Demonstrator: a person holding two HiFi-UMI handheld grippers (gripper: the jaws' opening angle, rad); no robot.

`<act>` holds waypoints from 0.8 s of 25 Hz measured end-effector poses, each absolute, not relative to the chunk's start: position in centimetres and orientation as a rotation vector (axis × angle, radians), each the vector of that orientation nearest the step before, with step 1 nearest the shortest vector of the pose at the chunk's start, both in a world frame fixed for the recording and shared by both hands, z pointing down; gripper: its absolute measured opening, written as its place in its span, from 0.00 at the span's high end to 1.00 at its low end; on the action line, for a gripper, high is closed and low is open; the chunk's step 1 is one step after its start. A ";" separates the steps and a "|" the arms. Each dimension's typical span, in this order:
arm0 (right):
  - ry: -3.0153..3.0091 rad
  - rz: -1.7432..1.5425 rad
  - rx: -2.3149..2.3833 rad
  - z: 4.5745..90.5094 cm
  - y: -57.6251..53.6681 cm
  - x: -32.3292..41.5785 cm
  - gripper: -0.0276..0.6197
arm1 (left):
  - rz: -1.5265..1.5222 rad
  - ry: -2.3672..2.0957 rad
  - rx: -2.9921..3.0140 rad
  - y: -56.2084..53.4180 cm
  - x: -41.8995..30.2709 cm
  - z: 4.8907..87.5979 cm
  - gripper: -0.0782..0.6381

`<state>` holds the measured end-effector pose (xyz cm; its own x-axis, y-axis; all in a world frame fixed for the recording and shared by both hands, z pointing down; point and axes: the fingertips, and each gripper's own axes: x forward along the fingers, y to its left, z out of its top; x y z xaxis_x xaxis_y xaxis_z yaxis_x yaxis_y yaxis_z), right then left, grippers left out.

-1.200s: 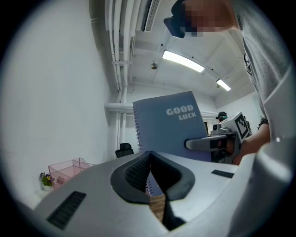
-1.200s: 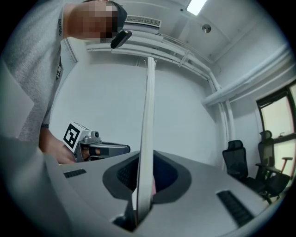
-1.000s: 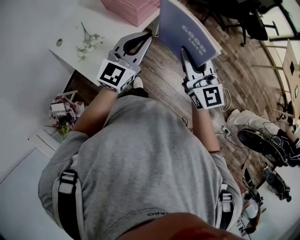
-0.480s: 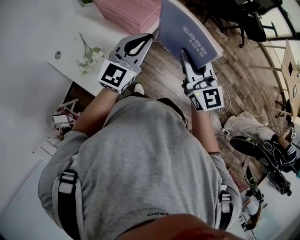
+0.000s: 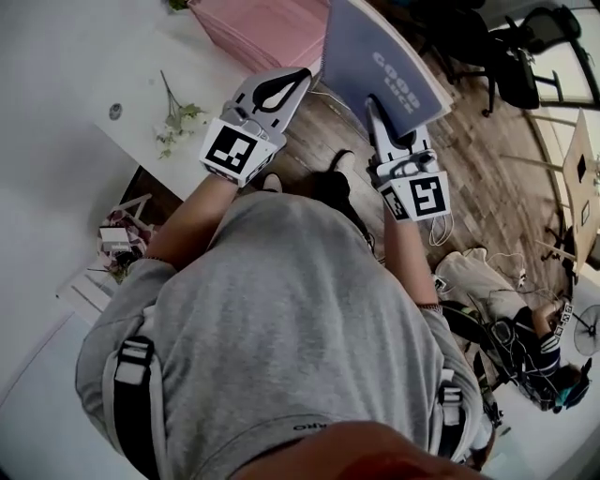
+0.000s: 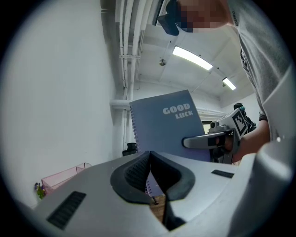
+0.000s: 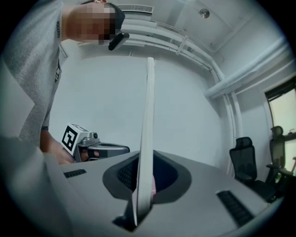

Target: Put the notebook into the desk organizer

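Right now my right gripper [image 5: 377,105] pinches the notebook [image 5: 366,52] by its lower edge at 1 o'clock; its cover reads "GOOD LUCK". My left gripper [image 5: 296,79] is closed on nothing, near the pink organizer [image 5: 267,28] at 12.

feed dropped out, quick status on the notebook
Right hand-held gripper shut on notebook, held up off the desk. Left hand-held gripper shut, empty. Notebook not yet in pink organizer; nothing seen in the way.
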<state>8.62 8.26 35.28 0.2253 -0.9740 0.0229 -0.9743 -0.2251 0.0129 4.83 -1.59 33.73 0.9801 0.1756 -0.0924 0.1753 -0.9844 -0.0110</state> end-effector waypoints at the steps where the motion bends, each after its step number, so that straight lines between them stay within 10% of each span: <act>1: -1.961 0.010 2.422 35.3 7.9 9.5 0.90 | 0.149 -0.252 -3.121 -1.7 5.5 33.7 0.86; 20: -2.470 -0.023 1.976 34.2 3.6 22.9 0.90 | 0.084 0.456 -3.041 -3.7 14.3 32.3 0.86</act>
